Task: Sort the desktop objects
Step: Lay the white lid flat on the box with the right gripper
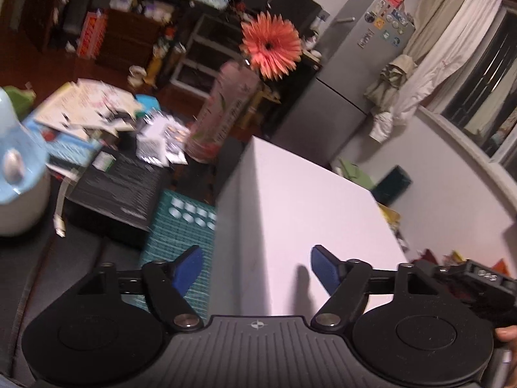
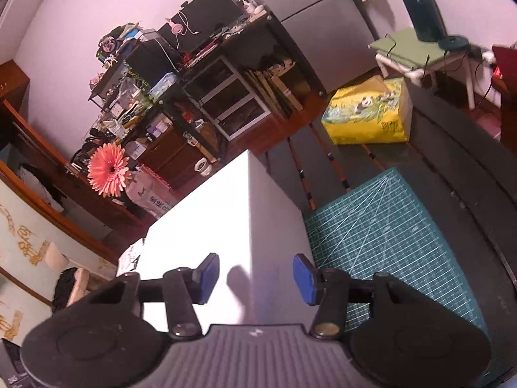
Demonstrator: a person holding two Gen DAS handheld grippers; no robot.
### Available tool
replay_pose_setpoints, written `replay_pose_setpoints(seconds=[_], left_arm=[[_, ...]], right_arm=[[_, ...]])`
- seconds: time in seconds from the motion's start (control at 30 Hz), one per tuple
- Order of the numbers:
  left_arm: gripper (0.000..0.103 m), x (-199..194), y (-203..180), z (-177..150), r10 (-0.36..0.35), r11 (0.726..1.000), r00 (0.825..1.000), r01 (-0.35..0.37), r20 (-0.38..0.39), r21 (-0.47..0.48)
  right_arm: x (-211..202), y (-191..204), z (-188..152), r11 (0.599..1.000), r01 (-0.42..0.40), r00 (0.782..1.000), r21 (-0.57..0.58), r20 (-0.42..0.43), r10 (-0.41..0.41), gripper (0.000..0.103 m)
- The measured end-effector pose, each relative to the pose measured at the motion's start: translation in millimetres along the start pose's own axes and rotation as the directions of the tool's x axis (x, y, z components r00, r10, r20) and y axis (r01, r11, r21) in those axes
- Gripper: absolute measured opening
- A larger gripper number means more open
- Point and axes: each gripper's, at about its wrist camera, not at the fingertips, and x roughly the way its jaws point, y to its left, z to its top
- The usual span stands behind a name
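The left gripper (image 1: 257, 270) has its blue fingers (image 1: 187, 270) spread wide with nothing pressed between them. They straddle the near corner of a white box (image 1: 307, 200): one finger hangs over the green mat (image 1: 181, 236) beside the box's left face, the other over the box's top, where it casts a shadow. Whether either finger touches the box cannot be told. A fingertip of the person's hand (image 1: 505, 334) shows at the right edge of the left wrist view.

The right gripper (image 2: 257, 279) is about half open, also holding nothing. Its fingers (image 2: 303, 279) sit over the same white box (image 2: 206, 223), either side of the edge between the bright top and the shaded side; contact cannot be told here either.

The box stands on the dark bench (image 2: 452, 168), partly over the mat (image 2: 387, 226), which lies to its right in the right wrist view.

Farther out in the left view, a black box (image 1: 119, 184) lies beside the mat, with a white cable end (image 1: 59, 226) near it and a white and blue appliance (image 1: 16, 174) at the left edge. Behind these is a blurred heap of papers (image 1: 84, 110) and a pink bottle (image 1: 223, 110) carrying an orange flower (image 1: 270, 45). A grey fridge (image 1: 349, 64) stands behind.

In the right view the flower (image 2: 109, 169) is left of the box, shelves (image 2: 194, 80) are behind, and a yellow pack (image 2: 368, 113) lies at the bench's far end.
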Motion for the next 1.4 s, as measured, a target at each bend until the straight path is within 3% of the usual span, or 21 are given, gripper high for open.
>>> replay_pose_setpoints(seconds=[0.23,0.4,0.57,0.73,0.8,0.87,0.97,1.03,1.1,1.2,1.3,1.4], left_arm=[[0.096,-18,-7,-5,0.071,0.993,0.996,-0.076,0.059,0.091],[0.097,-25,-17,-7,0.127,0.983,0.990,-0.134,0.063,0.128],[0.100,-34,-23,-7,0.118,0.986,0.990,-0.126,0.080,0.112],[0.100,-43,-28,-3,0.119,0.986,0.987,-0.130,0.106,0.107],[0.089,-44,-29,-2,0.116,0.987,0.989,-0.125,0.092,0.104],[0.083,-44,-27,0,0.094,0.991,0.993,-0.100,0.068,0.093],[0.082,-45,-26,3,0.077,0.994,0.996,-0.080,0.042,0.078],[0.077,-48,-25,5,0.067,0.994,0.997,-0.070,0.041,0.084],[0.065,-51,-25,8,0.047,0.993,0.999,-0.049,0.023,0.103],[0.065,-53,-18,11,0.039,0.996,0.999,-0.039,0.001,0.075],[0.065,-56,-12,13,0.058,0.996,0.998,-0.058,0.008,0.065],[0.065,-62,-12,14,0.108,0.990,0.993,-0.112,0.053,0.083]], right_arm=[[-17,20,-5,0.989,0.060,0.995,-0.135,0.085,-0.048,0.081],[-24,32,-9,0.966,0.122,0.988,-0.230,0.118,-0.097,0.082],[-37,47,-13,0.940,0.141,0.982,-0.311,0.162,-0.094,0.090],[-56,66,-19,0.910,0.238,0.959,-0.339,0.231,-0.165,0.090],[-60,74,-21,0.913,0.278,0.948,-0.300,0.238,-0.211,0.093],[-65,82,-24,0.925,0.264,0.951,-0.274,0.232,-0.203,0.093],[-72,94,-29,0.940,0.226,0.960,-0.256,0.220,-0.171,0.093],[-73,104,-33,0.939,0.213,0.965,-0.268,0.210,-0.159,0.093],[-73,115,-34,0.941,0.195,0.971,-0.276,0.193,-0.145,0.093],[-68,132,-28,0.937,0.188,0.980,-0.293,0.123,-0.158,0.093],[-65,154,-24,0.882,0.196,0.980,-0.428,0.122,-0.158,0.092],[-65,171,-28,0.816,0.215,0.974,-0.537,0.178,-0.139,0.090]])
